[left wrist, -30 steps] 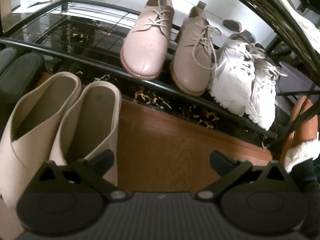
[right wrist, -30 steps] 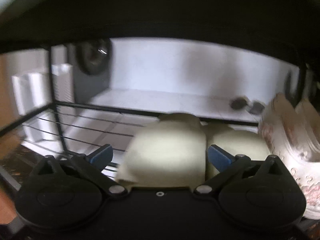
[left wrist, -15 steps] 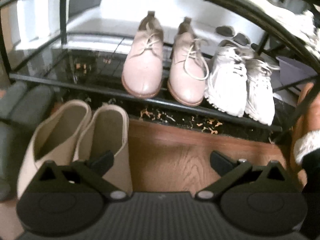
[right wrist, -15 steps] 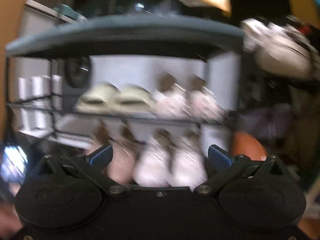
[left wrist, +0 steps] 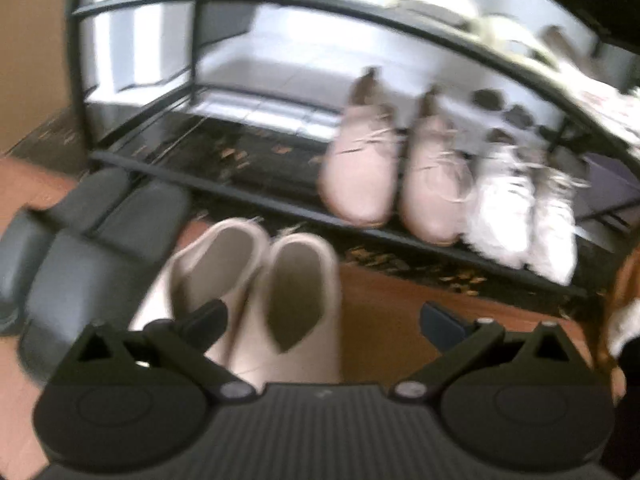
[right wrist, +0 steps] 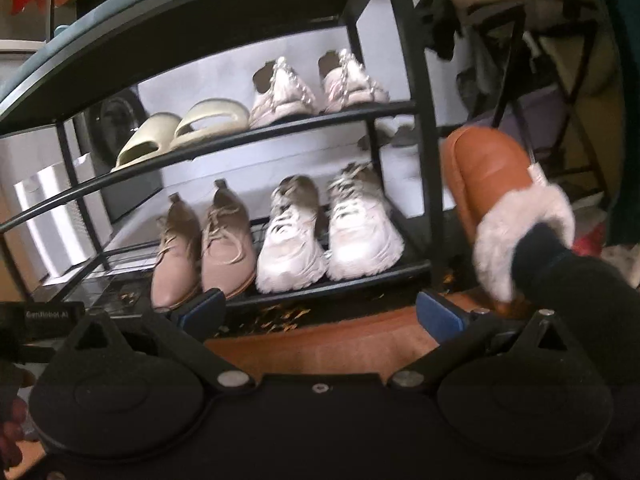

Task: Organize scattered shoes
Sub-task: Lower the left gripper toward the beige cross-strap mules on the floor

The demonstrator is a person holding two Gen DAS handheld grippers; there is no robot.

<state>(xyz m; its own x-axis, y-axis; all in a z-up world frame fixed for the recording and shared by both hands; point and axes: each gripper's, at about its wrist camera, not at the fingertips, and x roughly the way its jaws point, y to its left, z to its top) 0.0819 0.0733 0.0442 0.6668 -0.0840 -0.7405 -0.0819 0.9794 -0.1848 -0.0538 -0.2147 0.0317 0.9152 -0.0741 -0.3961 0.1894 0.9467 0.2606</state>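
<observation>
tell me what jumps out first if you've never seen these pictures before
The black shoe rack dominates the right wrist view: cream slides on its middle shelf, pink lace-up shoes and white sneakers below. To its right a tan fur-lined slipper is worn on a foot. In the left wrist view, beige mules sit on the wooden floor before the open left gripper.

lace-ups [right wrist: 206,240] left of sneakers [right wrist: 330,232] on lower shelf [right wrist: 320,286]; slides [right wrist: 184,128] above.

Bottom shelf [left wrist: 248,196] left of the oxfords [left wrist: 360,176] lies bare; mules [left wrist: 256,280] block the floor before it.
</observation>
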